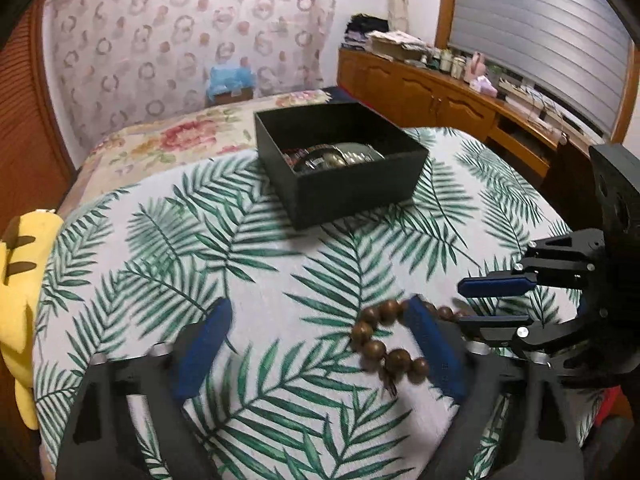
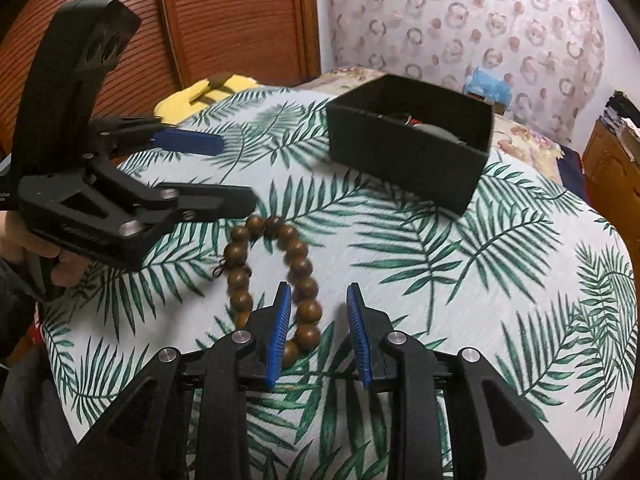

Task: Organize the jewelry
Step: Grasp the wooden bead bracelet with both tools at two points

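Observation:
A brown wooden bead bracelet (image 2: 276, 276) lies flat on the leaf-print cloth (image 2: 440, 272). My right gripper (image 2: 318, 294) is open, its jaws straddling the near right strand of the bracelet. In the left wrist view the bracelet (image 1: 384, 344) lies by the right finger of my left gripper (image 1: 320, 312), which is open and empty. The left gripper also shows in the right wrist view (image 2: 236, 172), just left of the beads. The right gripper shows in the left wrist view (image 1: 464, 304). A black open box (image 1: 340, 160) with jewelry inside stands beyond; it also shows in the right wrist view (image 2: 412, 148).
A yellow plush toy (image 1: 20, 300) lies at the cloth's left edge. A floral bed cover (image 1: 168, 136) lies behind the box. A wooden cabinet (image 1: 440, 96) with clutter runs along the right wall under a window blind.

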